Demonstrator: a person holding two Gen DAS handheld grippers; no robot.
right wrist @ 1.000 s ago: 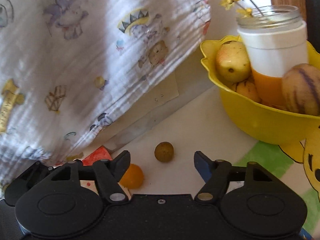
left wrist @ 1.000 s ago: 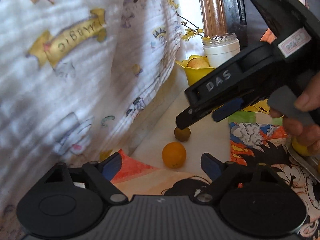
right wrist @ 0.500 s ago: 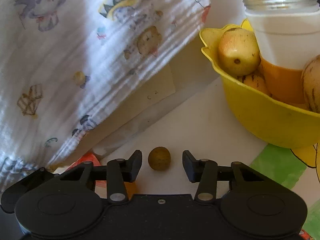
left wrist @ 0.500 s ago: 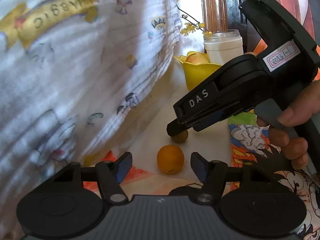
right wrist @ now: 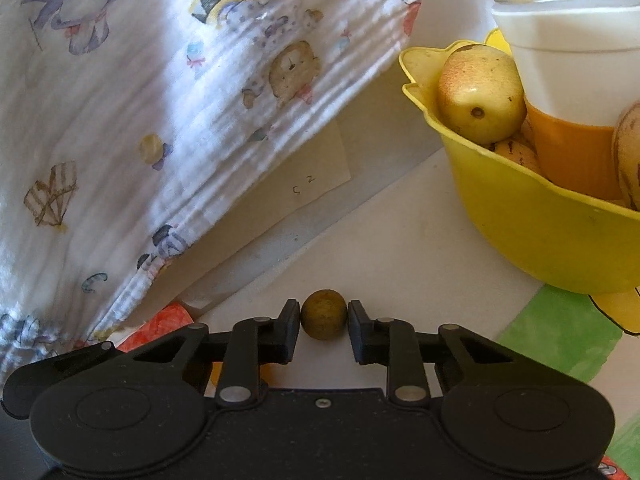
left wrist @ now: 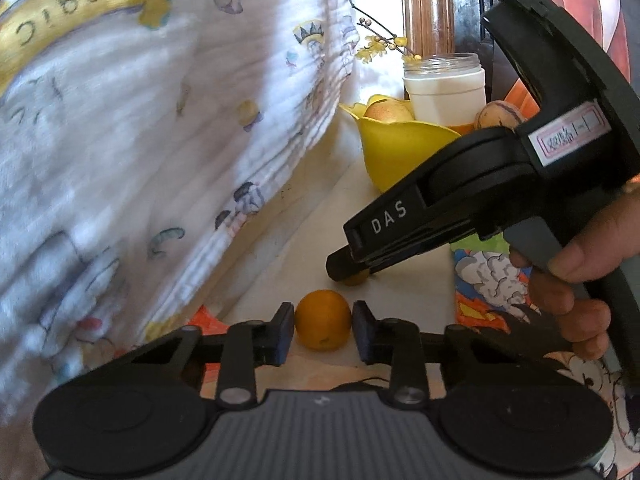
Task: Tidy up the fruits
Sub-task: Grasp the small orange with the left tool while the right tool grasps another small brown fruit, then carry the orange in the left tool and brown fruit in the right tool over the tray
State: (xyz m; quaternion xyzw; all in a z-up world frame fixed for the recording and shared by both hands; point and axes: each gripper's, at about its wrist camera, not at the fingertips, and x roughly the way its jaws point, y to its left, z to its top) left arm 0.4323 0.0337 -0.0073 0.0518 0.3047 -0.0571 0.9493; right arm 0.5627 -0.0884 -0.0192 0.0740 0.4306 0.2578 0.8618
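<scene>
Two grips land together: my left gripper (left wrist: 323, 330) has just closed on the round orange fruit (left wrist: 323, 320), my right gripper (right wrist: 324, 326) on the small brown-green round fruit (right wrist: 323, 314), both on the white tabletop (right wrist: 400, 248). I lift straight, gently, toward the yellow plastic bowl (right wrist: 540, 232).

Printed cloth (right wrist: 168, 92) (cartoon animals), jar (right wrist: 568, 40).

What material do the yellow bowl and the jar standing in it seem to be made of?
The yellow bowl looks like smooth moulded plastic: uniform colour, thin wavy rim, soft sheen. The jar has a clear threaded neck, glass or clear plastic, I cannot tell which; its body looks opaque white.
</scene>
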